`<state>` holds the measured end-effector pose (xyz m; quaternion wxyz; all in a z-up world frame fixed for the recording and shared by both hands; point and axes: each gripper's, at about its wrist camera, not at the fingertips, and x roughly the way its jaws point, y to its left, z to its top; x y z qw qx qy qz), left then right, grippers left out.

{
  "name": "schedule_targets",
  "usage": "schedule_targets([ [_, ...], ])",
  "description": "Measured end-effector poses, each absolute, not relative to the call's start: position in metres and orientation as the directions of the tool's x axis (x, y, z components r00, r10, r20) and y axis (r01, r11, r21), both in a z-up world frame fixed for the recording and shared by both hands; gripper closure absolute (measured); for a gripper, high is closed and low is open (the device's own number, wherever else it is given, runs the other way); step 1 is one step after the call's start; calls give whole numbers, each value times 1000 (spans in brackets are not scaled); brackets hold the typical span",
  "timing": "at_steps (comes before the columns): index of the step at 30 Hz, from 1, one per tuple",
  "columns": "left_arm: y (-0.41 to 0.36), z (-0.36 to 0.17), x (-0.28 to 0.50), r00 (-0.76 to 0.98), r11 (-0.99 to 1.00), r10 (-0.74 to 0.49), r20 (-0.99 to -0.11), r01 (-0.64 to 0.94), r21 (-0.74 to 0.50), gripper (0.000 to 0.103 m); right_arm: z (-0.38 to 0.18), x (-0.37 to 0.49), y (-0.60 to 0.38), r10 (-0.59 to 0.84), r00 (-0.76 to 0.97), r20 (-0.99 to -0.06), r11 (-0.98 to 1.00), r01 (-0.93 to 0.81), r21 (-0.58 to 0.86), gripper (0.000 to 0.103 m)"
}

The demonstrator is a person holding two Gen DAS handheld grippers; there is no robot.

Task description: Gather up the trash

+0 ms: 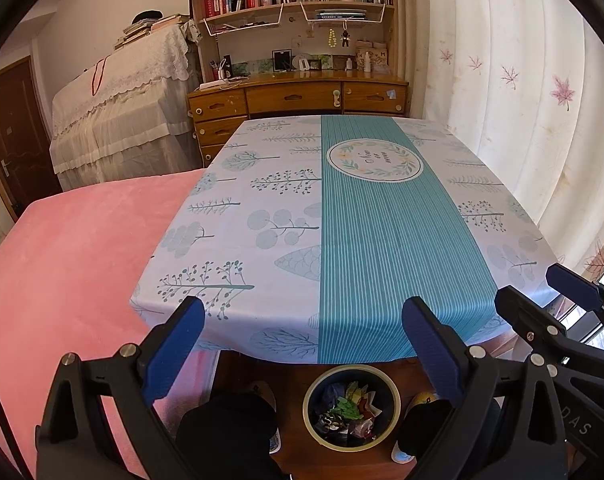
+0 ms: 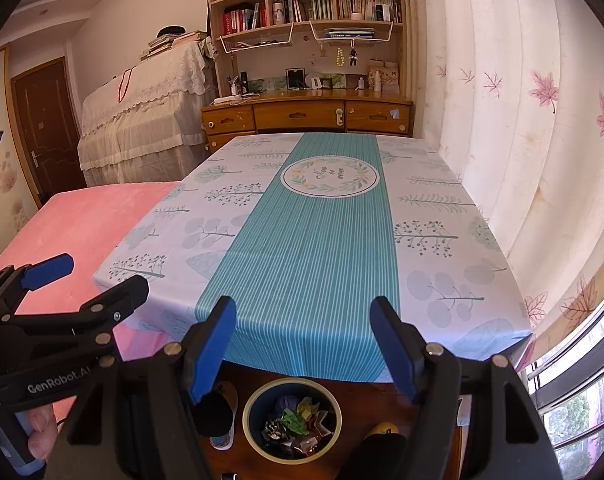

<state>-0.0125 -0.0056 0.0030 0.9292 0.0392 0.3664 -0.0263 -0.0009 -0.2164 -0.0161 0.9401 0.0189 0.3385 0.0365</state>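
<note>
A round bin (image 1: 351,372) stands on the wooden floor below the table's near edge, holding several crumpled wrappers (image 1: 347,410). It also shows in the right wrist view (image 2: 292,386) with the wrappers (image 2: 298,424) inside. My left gripper (image 1: 302,320) is open and empty, held above the bin at the table's near edge. My right gripper (image 2: 303,320) is open and empty beside it. The right gripper shows at the right edge of the left wrist view (image 1: 541,292). The left gripper shows at the left of the right wrist view (image 2: 90,276).
A table with a leaf-print cloth (image 1: 262,200) and teal striped runner (image 1: 381,220) lies ahead. A pink bed (image 1: 62,260) is on the left. A curtain (image 1: 521,100) and window (image 2: 581,400) are right. A wooden desk with shelves (image 1: 298,96) stands behind. Slippers (image 2: 226,408) lie by the bin.
</note>
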Motion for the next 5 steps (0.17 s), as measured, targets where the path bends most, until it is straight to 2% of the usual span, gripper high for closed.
schedule_targets([
  [5, -4, 2, -14, 723, 996, -22, -690, 73, 45, 5, -16, -1, -216, 81, 768, -635, 997, -55, 60, 33],
])
